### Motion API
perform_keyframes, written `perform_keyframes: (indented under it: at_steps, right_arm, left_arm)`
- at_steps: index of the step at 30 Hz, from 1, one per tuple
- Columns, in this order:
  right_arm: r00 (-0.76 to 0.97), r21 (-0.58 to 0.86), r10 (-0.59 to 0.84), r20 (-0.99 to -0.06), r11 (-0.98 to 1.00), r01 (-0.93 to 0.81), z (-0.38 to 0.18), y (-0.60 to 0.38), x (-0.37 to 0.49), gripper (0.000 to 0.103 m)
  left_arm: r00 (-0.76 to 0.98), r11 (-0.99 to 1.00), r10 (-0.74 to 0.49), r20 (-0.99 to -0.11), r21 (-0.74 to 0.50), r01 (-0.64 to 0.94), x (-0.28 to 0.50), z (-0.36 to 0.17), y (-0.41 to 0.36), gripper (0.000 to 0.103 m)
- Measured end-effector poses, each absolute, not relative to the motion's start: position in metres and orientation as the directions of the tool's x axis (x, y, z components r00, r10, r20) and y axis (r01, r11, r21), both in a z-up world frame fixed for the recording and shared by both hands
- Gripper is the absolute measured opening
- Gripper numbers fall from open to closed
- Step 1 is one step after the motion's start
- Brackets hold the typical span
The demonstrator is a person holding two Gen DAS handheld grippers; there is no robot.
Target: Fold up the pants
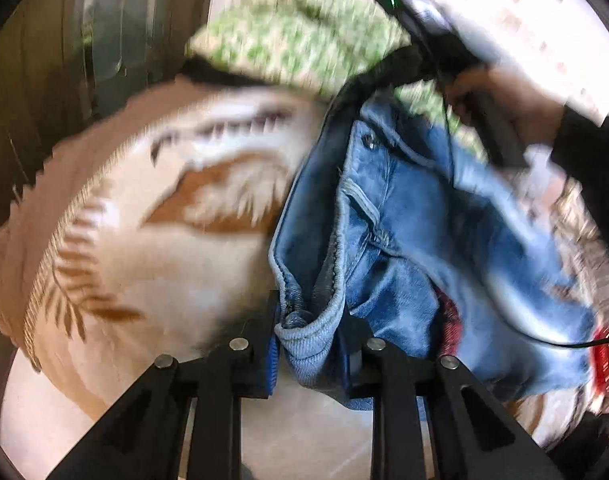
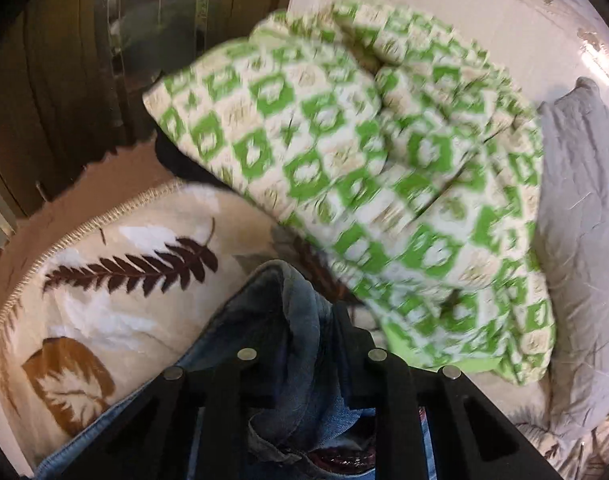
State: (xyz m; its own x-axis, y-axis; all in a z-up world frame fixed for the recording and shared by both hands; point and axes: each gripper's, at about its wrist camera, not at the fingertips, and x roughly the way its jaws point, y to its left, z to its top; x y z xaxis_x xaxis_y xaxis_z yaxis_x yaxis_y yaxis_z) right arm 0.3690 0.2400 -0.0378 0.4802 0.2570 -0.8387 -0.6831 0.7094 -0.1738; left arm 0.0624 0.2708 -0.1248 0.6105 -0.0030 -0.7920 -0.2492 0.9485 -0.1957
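Left tongs point(image 1: 310, 344) pinch jeans point(image 1: 404, 216) hem; leaf blanket point(image 1: 144, 264) bare leftward

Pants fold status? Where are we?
Done: both grips are on. The left hand-held gripper pinches a bunched denim edge of the jeans; the right hand-held gripper clamps another bunch. In hand: jeans lifted over the leaf-print blanket. Left: no fold shows yet; they hang crumpled.

You are in a home bedroom: ahead of your tongs lie a leaf-print blanket point(image 2: 116, 300), green-checked quilt point(image 2: 344, 160) and grey pillow point(image 2: 584, 220).
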Motion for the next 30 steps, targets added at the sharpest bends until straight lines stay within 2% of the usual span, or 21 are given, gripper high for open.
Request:
perform_keyframes:
  at_steps: [1,2,3,4,5,6,9,12,16,22,30]
  right_arm:
    - [0.448,-0.165,0.227,-0.865,0.714,-0.681,-0.051,0.245,0.371,0.031]
    - [0.419,-0.159,0.197,-0.886,0.721,-0.675,-0.064,0.248,0.372,0.046]
    - [0.403,-0.168,0.159,-0.901,0.728,-0.665,-0.076,0.249,0.372,0.057]
    - [0.417,-0.186,0.144,-0.897,0.734,-0.654,-0.08,0.247,0.373,0.072]
    - [0.447,-0.202,0.146,-0.883,0.741,-0.64,-0.078,0.243,0.372,0.075]
    - [0.466,-0.194,0.167,-0.869,0.751,-0.631,-0.072,0.237,0.372,0.075]
    - [0.475,-0.103,0.257,-0.842,0.787,-0.609,-0.039,0.211,0.367,0.081]
    - [0.505,-0.024,0.355,-0.787,0.799,-0.601,0.005,0.169,0.35,0.086]
    - [0.571,-0.02,0.395,-0.72,0.81,-0.585,0.06,0.106,0.309,0.092]
    - [0.669,-0.082,0.324,-0.669,0.863,-0.499,0.109,-0.033,0.226,0.096]
    - [0.734,-0.061,0.16,-0.66,0.963,-0.264,0.112,-0.211,0.118,0.098]
  left_arm:
    - [0.567,0.949,0.006,-0.823,-0.174,-0.263,0.066,-0.141,0.271,0.03]
    - [0.541,0.946,-0.005,-0.841,-0.178,-0.269,0.068,-0.148,0.273,0.036]
    - [0.563,0.941,-0.018,-0.826,-0.205,-0.271,0.065,-0.143,0.276,0.043]
    - [0.576,0.937,0.0,-0.817,-0.202,-0.286,0.063,-0.137,0.278,0.056]
    - [0.581,0.932,0.043,-0.812,-0.177,-0.316,0.06,-0.134,0.28,0.087]
    - [0.591,0.924,0.084,-0.802,-0.159,-0.347,0.056,-0.13,0.282,0.097]
    - [0.628,0.916,0.046,-0.776,-0.219,-0.338,0.046,-0.116,0.285,0.097]
    - [0.631,0.931,0.062,-0.773,-0.184,-0.316,0.045,-0.1,0.276,0.097]
    - [0.631,0.962,0.059,-0.774,-0.125,-0.243,0.057,-0.08,0.243,0.097]
    - [0.663,0.996,0.015,-0.749,-0.048,-0.077,0.086,-0.049,0.161,0.097]
    - [0.678,0.993,-0.049,-0.734,0.039,0.115,0.123,-0.021,0.042,0.097]
